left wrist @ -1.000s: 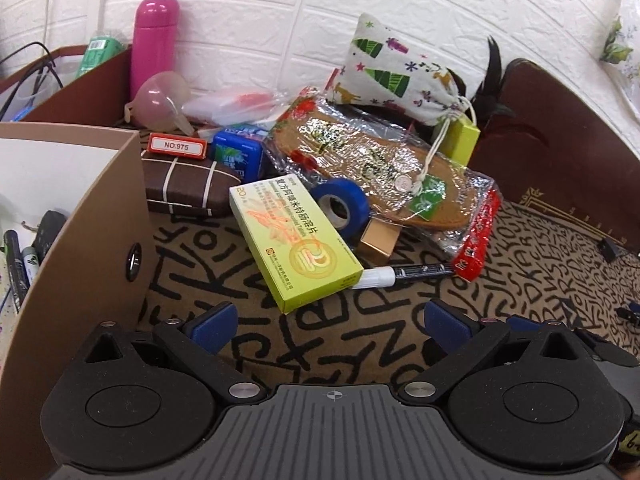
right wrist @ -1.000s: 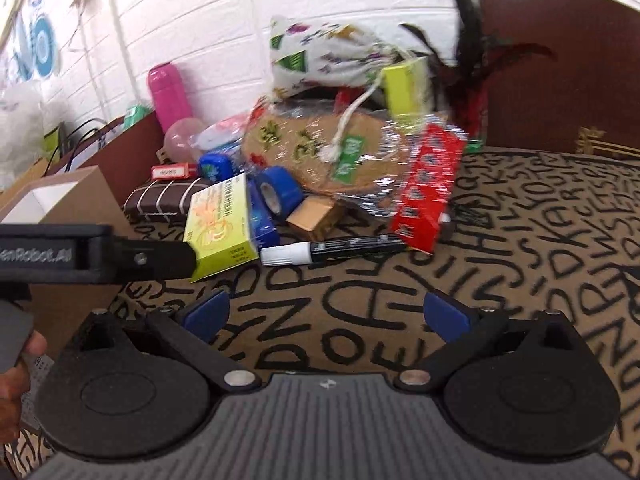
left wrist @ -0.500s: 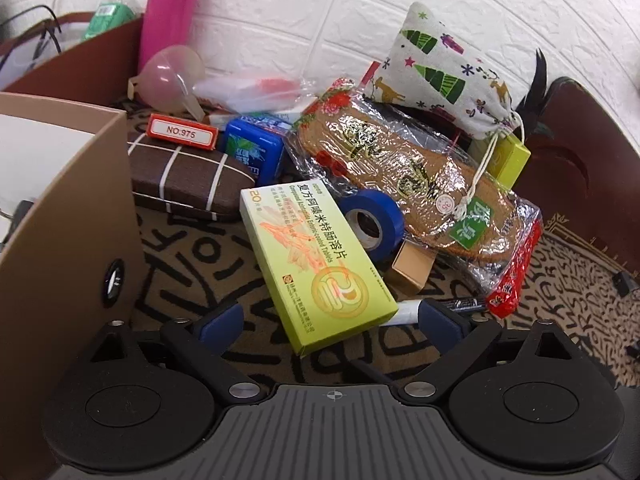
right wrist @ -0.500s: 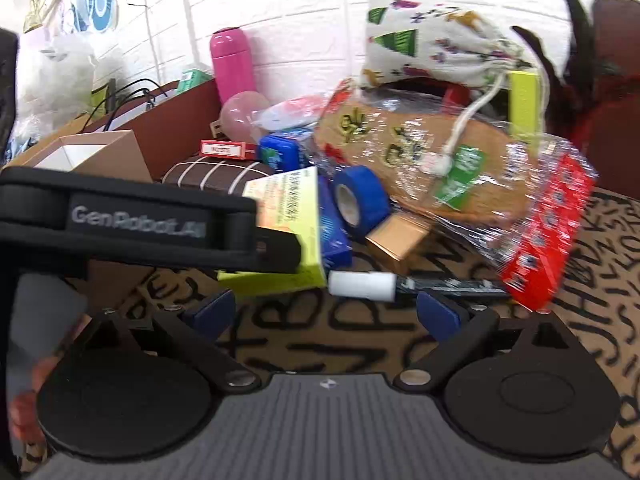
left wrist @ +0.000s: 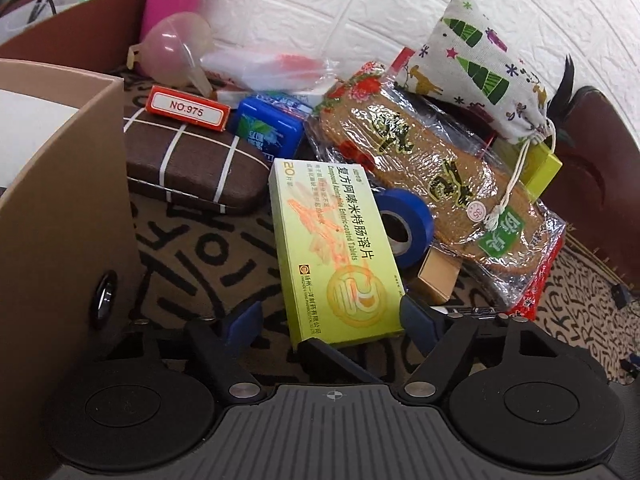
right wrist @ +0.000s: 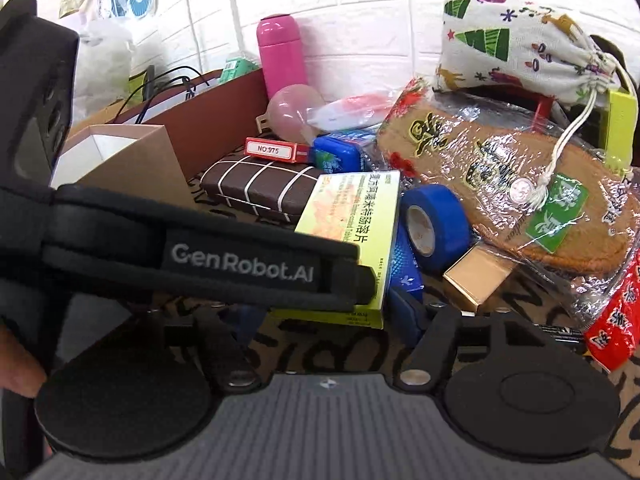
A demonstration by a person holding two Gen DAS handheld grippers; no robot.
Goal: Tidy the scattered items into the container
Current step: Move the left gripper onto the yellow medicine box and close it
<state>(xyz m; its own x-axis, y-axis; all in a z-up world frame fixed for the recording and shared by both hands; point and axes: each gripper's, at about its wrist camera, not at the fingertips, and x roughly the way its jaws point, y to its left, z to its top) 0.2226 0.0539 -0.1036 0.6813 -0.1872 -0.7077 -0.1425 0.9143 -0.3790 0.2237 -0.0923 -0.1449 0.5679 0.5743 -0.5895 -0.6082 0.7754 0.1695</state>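
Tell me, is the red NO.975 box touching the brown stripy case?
Touching. The left wrist view shows the red box lying flat on top of the brown stripy case.

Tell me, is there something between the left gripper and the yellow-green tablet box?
Nothing visible. The left gripper has just been closing, and the near end of the yellow-green cardboard tablet box already lies between its blue pads. They do not yet clearly press on it. The blue tape roll lies beside the box, outside the jaws.

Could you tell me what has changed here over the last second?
Both tongs closed in on the yellow-green cardboard tablet box; the left tongs have been closing around its near end, not clearly gripping. The right tongs narrowed too. The pile stayed put.
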